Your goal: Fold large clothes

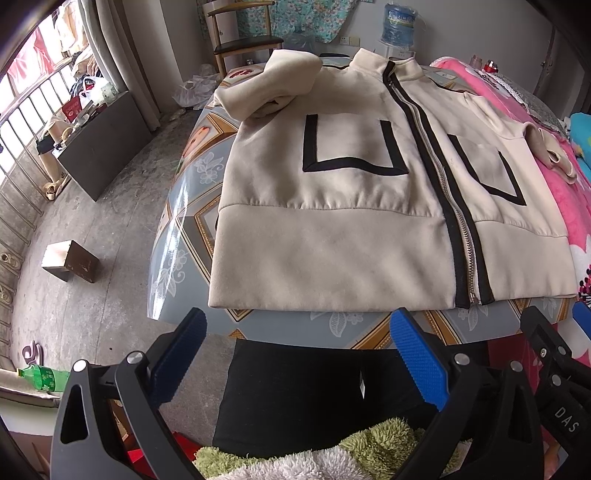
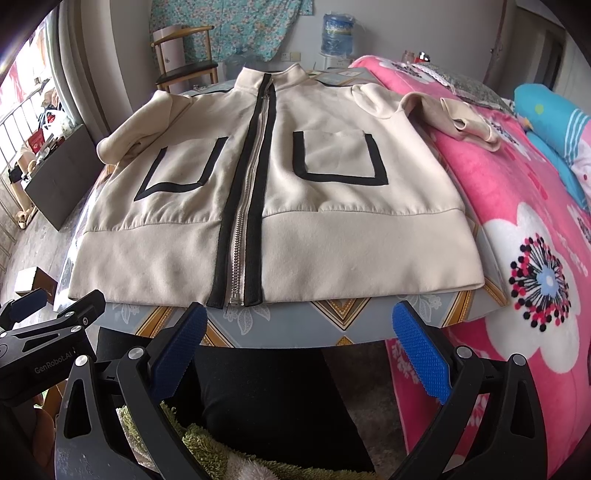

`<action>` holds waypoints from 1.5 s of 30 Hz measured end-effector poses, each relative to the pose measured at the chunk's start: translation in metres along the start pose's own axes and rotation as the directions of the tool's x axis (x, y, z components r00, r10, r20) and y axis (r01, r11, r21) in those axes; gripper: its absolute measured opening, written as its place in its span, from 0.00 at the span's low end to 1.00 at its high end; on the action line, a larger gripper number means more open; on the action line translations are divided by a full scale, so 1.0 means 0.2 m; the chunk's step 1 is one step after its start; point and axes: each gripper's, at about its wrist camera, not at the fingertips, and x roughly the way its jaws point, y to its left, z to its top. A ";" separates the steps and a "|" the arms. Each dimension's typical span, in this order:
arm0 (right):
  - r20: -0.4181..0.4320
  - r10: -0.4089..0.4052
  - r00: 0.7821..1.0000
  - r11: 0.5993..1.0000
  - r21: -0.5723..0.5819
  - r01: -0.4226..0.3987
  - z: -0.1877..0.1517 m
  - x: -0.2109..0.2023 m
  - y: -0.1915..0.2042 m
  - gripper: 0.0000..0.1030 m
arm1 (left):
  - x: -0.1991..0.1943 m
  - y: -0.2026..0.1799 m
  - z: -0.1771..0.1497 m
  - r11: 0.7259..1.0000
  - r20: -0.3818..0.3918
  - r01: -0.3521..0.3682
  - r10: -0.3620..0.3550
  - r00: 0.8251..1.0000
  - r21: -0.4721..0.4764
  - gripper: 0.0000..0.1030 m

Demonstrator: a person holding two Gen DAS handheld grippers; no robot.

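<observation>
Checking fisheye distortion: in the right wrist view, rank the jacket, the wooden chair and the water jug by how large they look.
1. Jacket, by far the largest.
2. Wooden chair.
3. Water jug, smallest.
Chair and jug stand farther back, so true sizes stay unsure.

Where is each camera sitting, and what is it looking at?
Left wrist: sits on the left tongs, near the table edge, looking across the jacket from its left side; its own open blue fingers show, plus the right tongs at the right edge and the person's dark legs.
Right wrist: sits on the right tongs, facing the jacket's zipper almost head-on, pink blanket beside it; its open blue fingers and the left tongs show.
Shared: jacket, table, chair, water jug.
</observation>
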 end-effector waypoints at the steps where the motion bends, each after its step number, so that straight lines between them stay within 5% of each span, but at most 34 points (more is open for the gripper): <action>1: 0.000 0.001 1.000 1.000 0.000 -0.001 0.00 0.00 0.00 0.93 | 0.00 0.00 0.00 1.000 0.000 0.001 -0.001 1.000 -0.001 0.95; 10: 0.027 -0.033 0.999 0.999 0.000 0.033 0.06 -0.01 0.01 0.93 | 0.00 0.04 0.04 1.000 0.004 0.012 -0.012 1.000 0.000 0.95; 20: 0.103 -0.099 0.990 0.995 -0.004 0.100 0.27 -0.04 0.05 0.93 | 0.01 0.14 0.25 0.997 0.128 0.068 -0.071 0.989 0.027 0.95; 24: 0.140 -0.061 0.988 0.997 -0.046 0.069 0.37 -0.05 0.07 0.93 | 0.03 0.20 0.35 0.990 0.179 0.142 -0.138 0.974 -0.010 0.95; 27: 0.170 0.059 0.984 0.997 -0.056 -0.051 0.48 -0.04 0.05 0.93 | 0.00 0.26 0.41 0.983 0.266 0.183 -0.169 0.949 -0.026 0.95; 30: 0.198 0.230 0.953 0.972 -0.084 -0.218 0.60 -0.02 0.05 0.93 | 0.00 0.30 0.47 0.975 0.296 0.223 -0.210 0.932 -0.010 0.95; 35: 0.132 0.382 0.915 0.922 -0.126 -0.367 0.85 0.09 0.19 0.93 | 0.04 0.39 0.54 0.963 0.306 0.266 -0.244 0.920 -0.031 0.95; 39: 0.025 0.516 0.856 0.851 -0.132 -0.509 1.04 0.19 0.36 0.93 | 0.11 0.44 0.59 0.961 0.302 0.270 -0.241 0.922 -0.058 0.95; 45: -0.147 0.610 0.778 0.746 -0.224 -0.627 1.24 0.36 0.73 0.93 | 0.31 0.50 0.67 0.963 0.257 0.250 -0.219 0.941 -0.095 0.95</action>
